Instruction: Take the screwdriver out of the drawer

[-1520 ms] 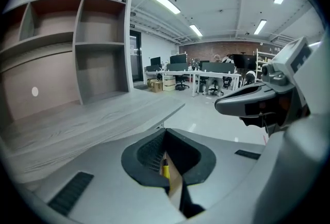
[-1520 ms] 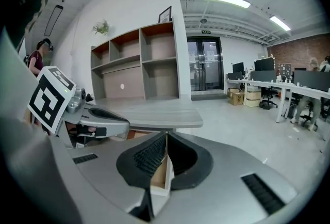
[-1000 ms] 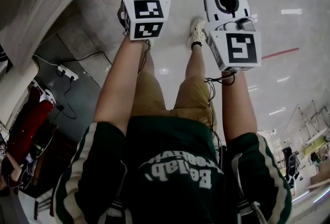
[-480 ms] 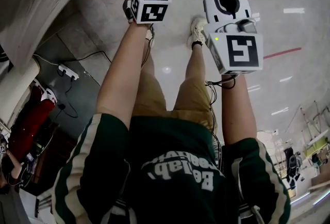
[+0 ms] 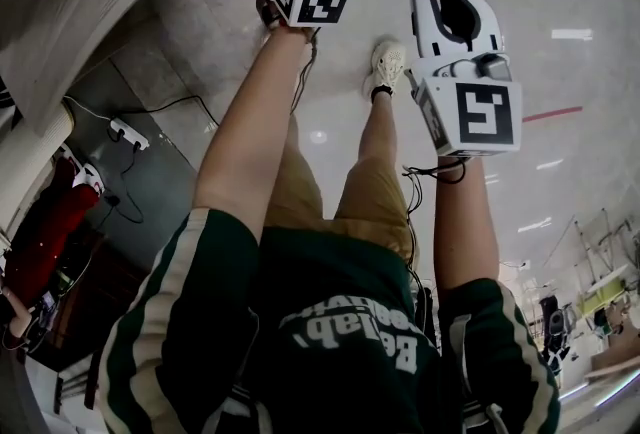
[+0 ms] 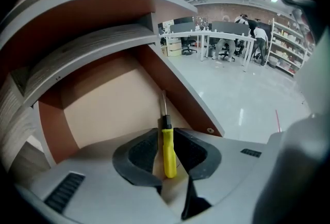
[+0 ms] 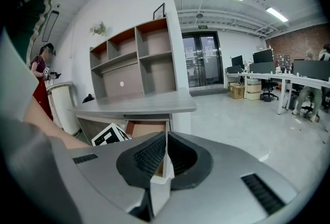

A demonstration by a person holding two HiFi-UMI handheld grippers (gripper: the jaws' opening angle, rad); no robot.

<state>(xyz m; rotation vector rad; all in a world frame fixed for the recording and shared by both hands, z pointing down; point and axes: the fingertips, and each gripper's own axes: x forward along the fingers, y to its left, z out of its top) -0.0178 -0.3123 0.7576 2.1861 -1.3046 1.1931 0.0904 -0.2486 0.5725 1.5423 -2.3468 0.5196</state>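
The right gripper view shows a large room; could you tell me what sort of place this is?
Probably an open-plan office or workshop: desks with monitors, a glass double door, and open wall shelves.

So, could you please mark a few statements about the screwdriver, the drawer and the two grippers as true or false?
1. The screwdriver has a yellow handle. True.
2. It lies between the jaws of the right gripper. False: it lies between the jaws of the left gripper, which are opening and not pressing on it; the right gripper is shut and empty.
3. The drawer stands open. True.
4. The screwdriver's shaft points back toward the left gripper. False: it points away, deeper into the drawer.
5. The right gripper is inside the drawer. False: it is held up outside it.
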